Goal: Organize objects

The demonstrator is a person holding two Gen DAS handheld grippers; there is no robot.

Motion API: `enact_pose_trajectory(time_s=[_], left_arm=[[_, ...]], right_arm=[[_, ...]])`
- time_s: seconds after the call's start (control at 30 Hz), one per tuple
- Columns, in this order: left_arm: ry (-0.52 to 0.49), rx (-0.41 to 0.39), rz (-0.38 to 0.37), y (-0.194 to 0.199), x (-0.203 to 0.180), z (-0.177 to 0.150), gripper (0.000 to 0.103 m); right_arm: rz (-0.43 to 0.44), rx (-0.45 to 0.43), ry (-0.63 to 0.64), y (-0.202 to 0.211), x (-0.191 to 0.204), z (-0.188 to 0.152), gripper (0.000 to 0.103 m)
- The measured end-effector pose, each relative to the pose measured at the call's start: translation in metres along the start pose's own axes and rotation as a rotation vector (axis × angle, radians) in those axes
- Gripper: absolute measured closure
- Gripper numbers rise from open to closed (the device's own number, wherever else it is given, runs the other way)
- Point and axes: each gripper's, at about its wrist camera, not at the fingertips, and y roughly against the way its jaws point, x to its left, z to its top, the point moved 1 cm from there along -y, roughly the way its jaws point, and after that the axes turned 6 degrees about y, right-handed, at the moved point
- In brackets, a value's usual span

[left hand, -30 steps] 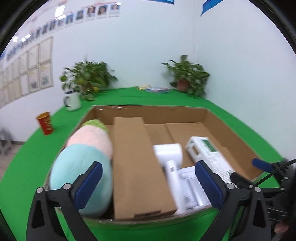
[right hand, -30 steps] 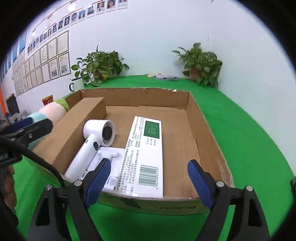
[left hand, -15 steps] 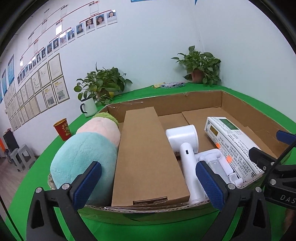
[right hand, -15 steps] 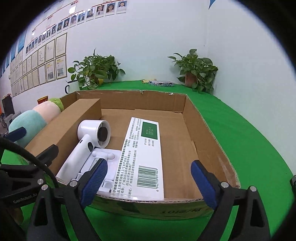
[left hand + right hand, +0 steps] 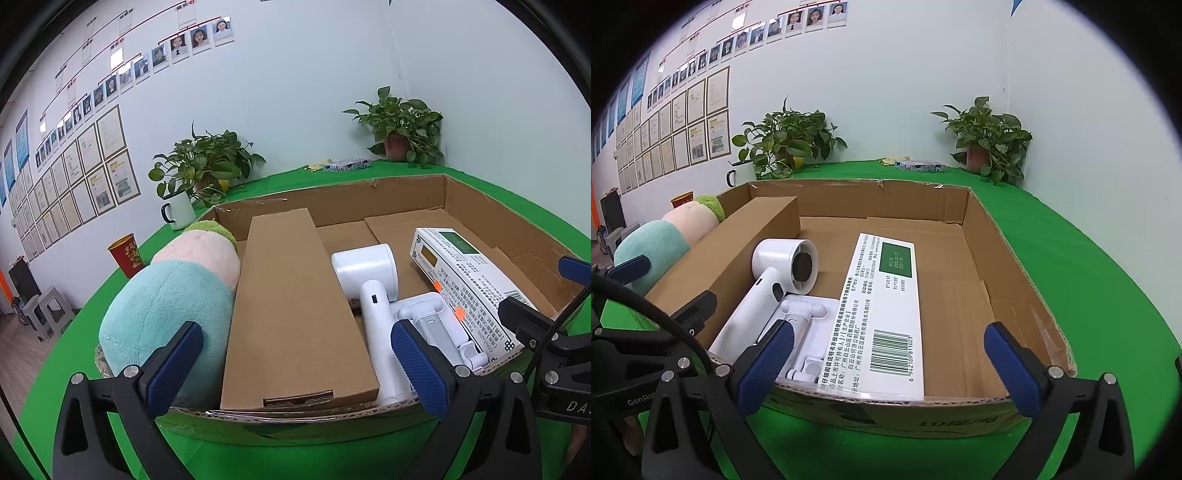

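A shallow cardboard tray [image 5: 332,201] [image 5: 1019,266] lies on the green table. Inside, from left to right, are a pastel plush toy [image 5: 166,299] [image 5: 661,236], a long brown carton [image 5: 291,306] [image 5: 746,236], a white hair dryer [image 5: 373,288] [image 5: 775,280], a white folding stand [image 5: 439,325] [image 5: 809,332] and a white-and-green medicine box [image 5: 469,280] [image 5: 886,314]. My left gripper [image 5: 295,373] hovers before the tray's near edge, open and empty. My right gripper [image 5: 886,363] sits at the near edge too, its jaws opening wide, nothing pressed between them.
Two potted plants [image 5: 207,166] [image 5: 402,125] stand at the back wall. A white enamel mug [image 5: 177,212] and a red paper cup [image 5: 125,254] sit left of the tray. A small patterned packet [image 5: 919,166] lies at the far edge. The tray's right part is bare cardboard.
The left gripper sank and rolled, so the tray now sits level and closer in its view. The right gripper's jaws spread wider. The objects in the tray stayed put.
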Motion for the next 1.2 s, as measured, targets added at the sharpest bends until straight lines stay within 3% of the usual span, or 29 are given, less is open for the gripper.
enact_pose_trajectory(time_s=[1.2], left_arm=[[0.001, 0.000, -0.004, -0.0014, 0.0001, -0.0009, 0.000]], right_arm=[[0.000, 0.001, -0.001, 0.0008, 0.0005, -0.0001, 0.001]])
